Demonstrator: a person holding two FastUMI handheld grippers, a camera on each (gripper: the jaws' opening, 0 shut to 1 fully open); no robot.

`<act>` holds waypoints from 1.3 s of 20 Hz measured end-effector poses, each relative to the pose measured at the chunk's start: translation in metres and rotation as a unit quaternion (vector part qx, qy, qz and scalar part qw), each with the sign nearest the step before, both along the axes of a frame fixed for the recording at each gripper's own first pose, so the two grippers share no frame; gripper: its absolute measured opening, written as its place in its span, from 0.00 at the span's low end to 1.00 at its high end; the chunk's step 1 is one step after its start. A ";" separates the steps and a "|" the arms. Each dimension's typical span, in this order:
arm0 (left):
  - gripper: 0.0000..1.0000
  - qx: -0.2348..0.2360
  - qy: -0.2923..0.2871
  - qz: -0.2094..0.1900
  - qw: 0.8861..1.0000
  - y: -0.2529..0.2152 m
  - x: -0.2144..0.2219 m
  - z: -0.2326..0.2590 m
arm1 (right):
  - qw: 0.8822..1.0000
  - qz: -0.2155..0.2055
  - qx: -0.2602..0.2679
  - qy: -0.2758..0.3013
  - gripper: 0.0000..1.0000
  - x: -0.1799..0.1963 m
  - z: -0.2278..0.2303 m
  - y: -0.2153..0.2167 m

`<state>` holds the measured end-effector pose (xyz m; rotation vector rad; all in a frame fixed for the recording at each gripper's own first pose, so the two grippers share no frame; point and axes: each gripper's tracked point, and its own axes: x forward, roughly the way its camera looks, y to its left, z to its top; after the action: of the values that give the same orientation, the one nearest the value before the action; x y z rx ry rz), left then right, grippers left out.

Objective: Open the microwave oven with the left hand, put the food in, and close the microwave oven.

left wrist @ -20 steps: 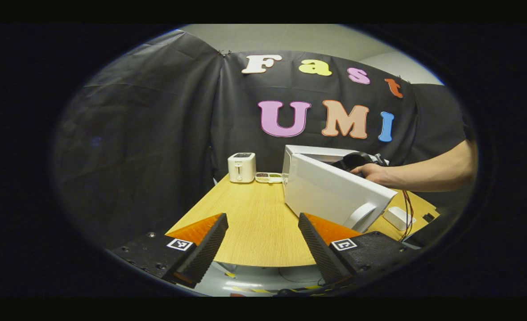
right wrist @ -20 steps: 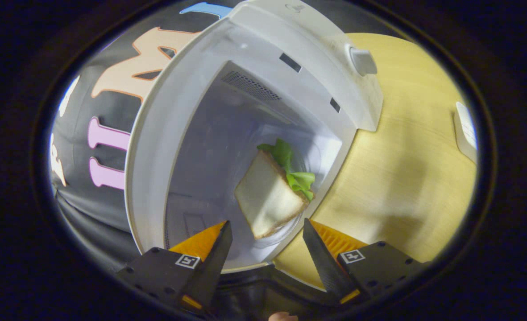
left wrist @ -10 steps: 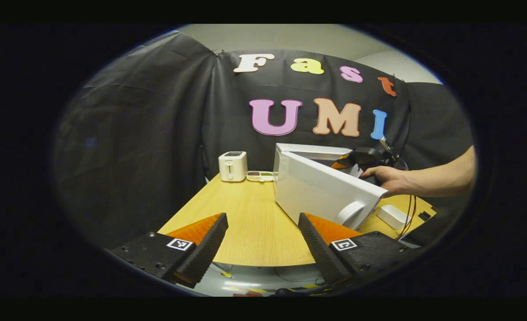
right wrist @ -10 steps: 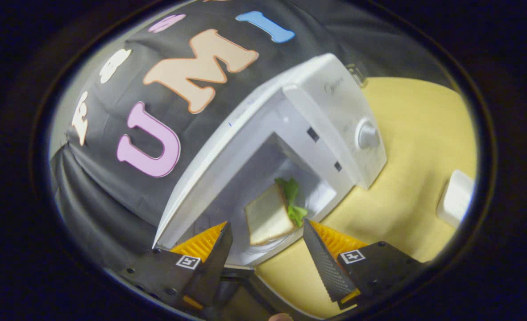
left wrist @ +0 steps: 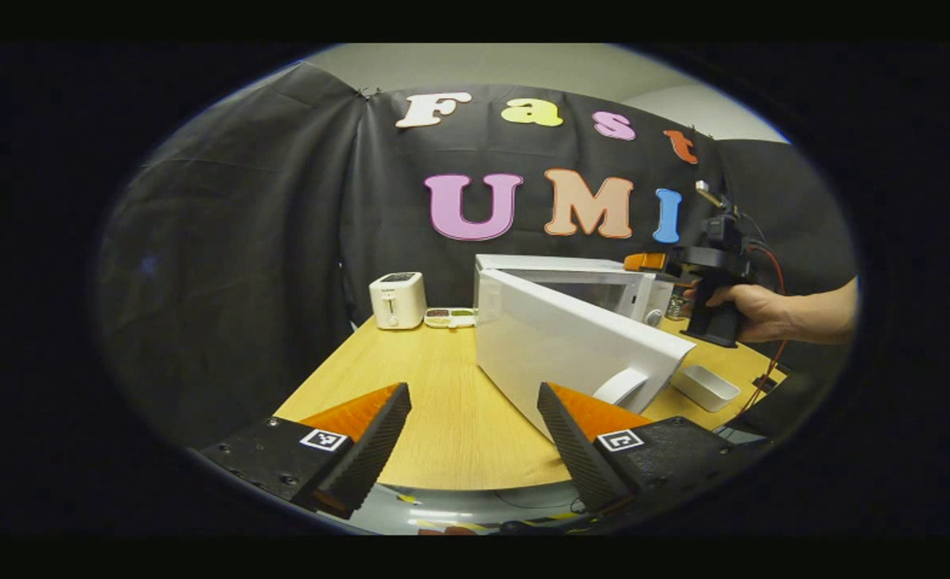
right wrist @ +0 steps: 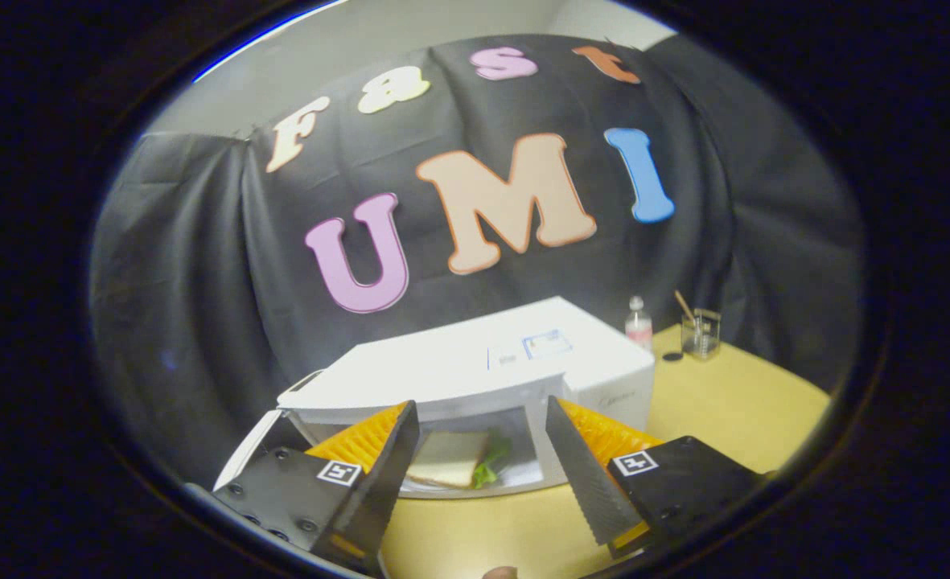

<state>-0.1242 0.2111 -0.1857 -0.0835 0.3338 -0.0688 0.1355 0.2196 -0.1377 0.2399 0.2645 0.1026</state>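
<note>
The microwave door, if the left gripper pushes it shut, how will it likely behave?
The microwave door looks like a rigid panel, so it should probably swing without bending. It stands wide open, so a long push seems needed. The microwave looks bulky, so it will probably stay put.

Looks like a staged recording booth, not a real kitchen: black cloth wall (left wrist: 241,241) draped behind a wooden table (left wrist: 442,402), with kitchen props set out on it, a white microwave oven (left wrist: 579,322), a toaster (left wrist: 397,300) and a small tray (left wrist: 705,387).
</note>
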 end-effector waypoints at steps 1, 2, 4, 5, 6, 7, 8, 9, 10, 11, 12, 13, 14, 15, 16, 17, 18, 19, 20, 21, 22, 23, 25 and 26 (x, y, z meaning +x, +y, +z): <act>0.97 0.002 0.005 -0.003 1.000 -0.003 0.002 -0.002 | 0.999 0.010 -0.021 -0.022 0.86 -0.001 0.015 -0.006; 0.98 0.006 0.009 -0.002 1.000 -0.005 0.002 -0.004 | 0.998 0.019 -0.042 -0.043 0.86 -0.004 0.032 -0.012; 0.97 0.011 0.010 0.000 1.000 -0.010 0.005 -0.005 | 0.994 0.034 -0.075 -0.074 0.86 -0.009 0.052 -0.022; 0.97 0.011 0.011 0.000 1.000 -0.014 0.007 -0.006 | 0.991 0.040 -0.091 -0.086 0.86 -0.011 0.061 -0.026; 0.97 0.010 0.015 0.000 1.000 -0.018 0.007 -0.008 | 0.989 0.046 -0.104 -0.095 0.86 -0.013 0.068 -0.031; 0.97 0.009 0.018 -0.001 1.000 -0.022 0.007 -0.010 | 0.986 0.053 -0.114 -0.105 0.97 -0.018 0.075 -0.035; 0.94 0.011 0.020 0.002 1.000 -0.024 0.007 -0.010 | 0.984 0.055 -0.124 -0.112 0.87 -0.021 0.084 -0.041; 0.76 0.020 0.020 0.015 0.999 -0.019 0.008 -0.011 | 0.982 0.059 -0.131 -0.119 0.87 -0.024 0.089 -0.047; 0.57 0.032 0.029 0.033 0.999 -0.013 0.010 -0.017 | 0.981 0.063 -0.137 -0.123 0.92 -0.027 0.093 -0.050; 0.38 0.047 0.044 0.060 0.996 -0.003 0.011 -0.024 | 0.980 0.065 -0.141 -0.128 0.94 -0.030 0.097 -0.053; 0.19 0.046 0.073 0.078 0.993 0.000 0.005 -0.038 | 0.978 0.067 -0.145 -0.131 0.95 -0.032 0.102 -0.058; 0.01 0.029 0.090 0.069 0.993 -0.009 0.000 -0.044 | 0.978 0.066 -0.147 -0.136 0.95 -0.032 0.108 -0.062; 0.01 0.019 0.094 0.067 0.993 -0.016 0.000 -0.046 | 0.976 0.066 -0.148 -0.143 0.95 -0.033 0.114 -0.066; 0.01 0.019 0.091 0.068 0.993 -0.020 0.001 -0.045 | 0.976 0.065 -0.147 -0.149 0.95 -0.034 0.120 -0.068; 0.01 0.021 0.090 0.064 0.994 -0.025 0.001 -0.045 | 0.974 0.066 -0.149 -0.155 1.00 -0.036 0.124 -0.071; 0.01 0.026 0.091 0.059 0.994 -0.031 0.001 -0.045 | 0.974 0.066 -0.151 -0.157 0.95 -0.036 0.127 -0.074; 0.01 0.031 0.091 0.055 0.994 -0.035 0.000 -0.045 | 0.973 0.066 -0.150 -0.161 1.00 -0.037 0.130 -0.077; 0.01 0.034 0.091 0.051 0.994 -0.040 0.001 -0.044 | 0.973 0.067 -0.150 -0.163 0.95 -0.038 0.133 -0.079; 0.01 0.037 0.090 0.047 0.994 -0.045 0.001 -0.044 | 0.973 0.066 -0.149 -0.166 0.95 -0.039 0.136 -0.083; 0.01 0.039 0.088 0.045 0.994 -0.050 0.002 -0.042 | 0.973 0.067 -0.149 -0.165 0.95 -0.039 0.136 -0.086; 0.02 0.040 0.088 0.042 0.994 -0.055 0.003 -0.042 | 0.973 0.068 -0.147 -0.166 0.95 -0.039 0.138 -0.087; 0.01 0.046 0.086 0.043 0.994 -0.059 0.003 -0.038 | 0.973 0.071 -0.147 -0.166 0.96 -0.039 0.138 -0.090; 0.01 0.043 0.085 0.038 0.995 -0.067 0.005 -0.039 | 0.973 0.071 -0.148 -0.162 0.95 -0.039 0.138 -0.096; 0.00 0.041 0.083 0.037 0.995 -0.072 0.006 -0.038 | 0.973 0.071 -0.149 -0.161 0.95 -0.040 0.138 -0.100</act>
<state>-0.1181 0.1395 -0.2236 -0.0191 0.4994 0.0250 0.0950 0.1192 0.0000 -0.0957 -0.0283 0.2390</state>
